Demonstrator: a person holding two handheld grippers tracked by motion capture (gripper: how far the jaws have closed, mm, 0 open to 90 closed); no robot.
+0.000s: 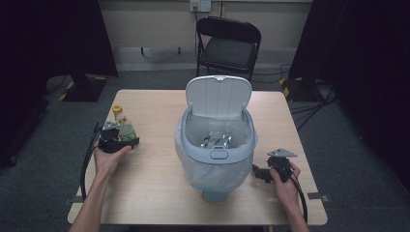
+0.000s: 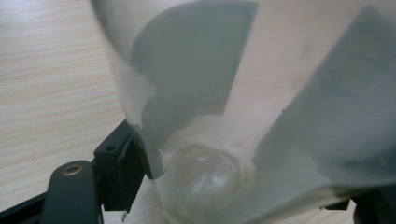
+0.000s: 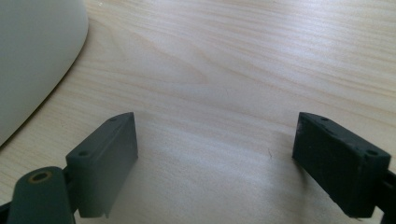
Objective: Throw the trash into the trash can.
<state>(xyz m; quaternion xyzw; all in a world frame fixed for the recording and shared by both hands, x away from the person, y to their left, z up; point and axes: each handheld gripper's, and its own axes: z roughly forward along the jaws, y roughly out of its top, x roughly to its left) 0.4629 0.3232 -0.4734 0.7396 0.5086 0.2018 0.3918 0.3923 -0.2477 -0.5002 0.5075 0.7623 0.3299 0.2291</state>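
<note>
Left gripper view: jaws sit on either side of a clear plastic bottle [image 2: 219, 140], pressed against its wall; grey label patches on the bottle, its rounded base just above the jaw roots. Looks clamped on it. High view confirms: left gripper [image 1: 117, 140] wraps the bottle [image 1: 124, 126] near the table's left edge, yellow cap up, bottle roughly upright, left hand [image 1: 109, 159] behind the gripper with its cable trailing back along the forearm.

Right gripper view: jaws spread wide, nothing between them, bare wood table [image 3: 233, 70] underneath. Curved pale wall of the bin [image 3: 32, 56] at top left, close but not touching. In the high view the right gripper [image 1: 261, 173] rests low on the table just right of the bin, jaws pointing toward it, right hand [image 1: 285, 181] gripping it, grey three-cornered plate on top.

Bin [image 1: 217, 145] stands mid-table, lid flipped up at the back, white liner bag folded over the rim, some crumpled clear wrapper [image 1: 216, 140] inside. Black folding chair [image 1: 227, 46] beyond the far table edge.
</note>
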